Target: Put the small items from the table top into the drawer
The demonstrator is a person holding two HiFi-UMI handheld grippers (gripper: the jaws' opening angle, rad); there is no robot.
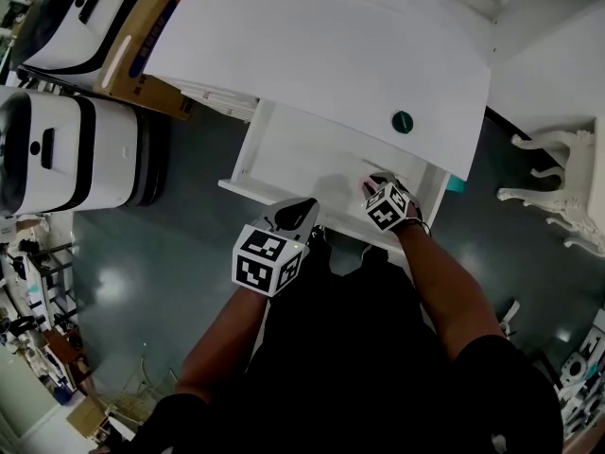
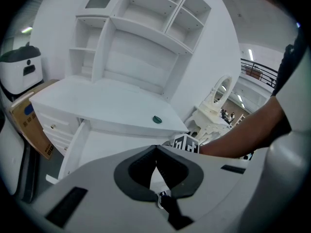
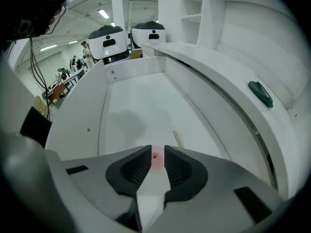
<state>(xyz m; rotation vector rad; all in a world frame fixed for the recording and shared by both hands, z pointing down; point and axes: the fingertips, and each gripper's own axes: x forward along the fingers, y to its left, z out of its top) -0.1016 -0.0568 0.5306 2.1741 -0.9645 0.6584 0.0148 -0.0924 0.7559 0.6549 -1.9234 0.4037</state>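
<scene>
Head view: I look down on the white bench (image 1: 312,55), with its drawer (image 1: 284,159) pulled open toward me under the front edge.
Far left of my jaws: two white machines (image 1: 66,149) stand on the dark floor, with a cardboard box (image 1: 142,45) against the bench's side.
Left jaws: my left gripper (image 2: 156,148) has its jaws pressed together with nothing between them. It sits near the drawer's front edge and points toward the bench.
Drawer: it is open ahead of both pairs of jaws, and its pale floor is mostly bare.
Right jaws: my right gripper (image 3: 156,152) is down inside the drawer at its right end, pinching a small pink item (image 3: 156,160) between the pads.
Ahead of the right jaws: a thin pale stick (image 3: 178,139) lies on the drawer floor, just beyond the tips and slightly right.
Right of the right jaws: a small green item (image 3: 261,93) rests on the bench top, well apart from the jaws and above the drawer.
</scene>
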